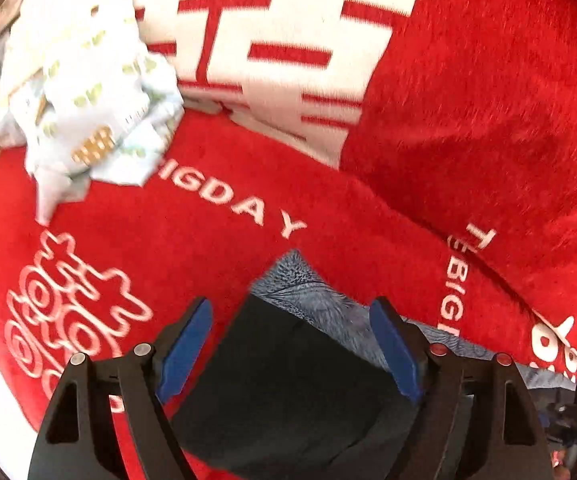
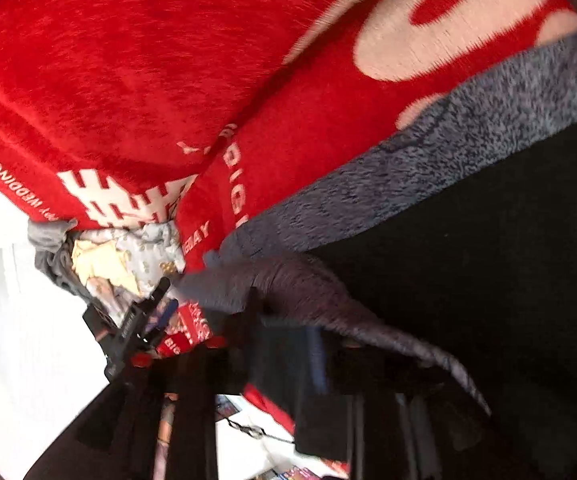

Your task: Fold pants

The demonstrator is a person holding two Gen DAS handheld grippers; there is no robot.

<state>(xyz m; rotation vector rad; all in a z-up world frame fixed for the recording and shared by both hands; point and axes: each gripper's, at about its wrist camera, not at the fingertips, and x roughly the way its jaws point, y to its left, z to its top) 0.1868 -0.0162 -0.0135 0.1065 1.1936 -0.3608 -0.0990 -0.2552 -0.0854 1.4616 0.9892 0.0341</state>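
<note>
The pants (image 1: 288, 384) are black outside with a grey fleece lining (image 1: 308, 292). They lie on a red blanket (image 1: 192, 240) with white lettering. My left gripper (image 1: 290, 344) is open, its blue pads on either side of the pants' folded corner, not pinching it. In the right wrist view the pants (image 2: 488, 260) fill the right side, with the grey lining (image 2: 408, 160) showing along the edge. My right gripper (image 2: 308, 344) is dark and blurred; grey lining cloth drapes over it, and its fingers appear closed on that cloth. The left gripper also shows in the right wrist view (image 2: 140, 320).
A crumpled pale blue patterned cloth (image 1: 92, 92) lies on the blanket at the far left. A red pillow or folded blanket (image 1: 488, 100) rises at the right. A white floor or wall (image 2: 16, 320) shows beyond the bed edge.
</note>
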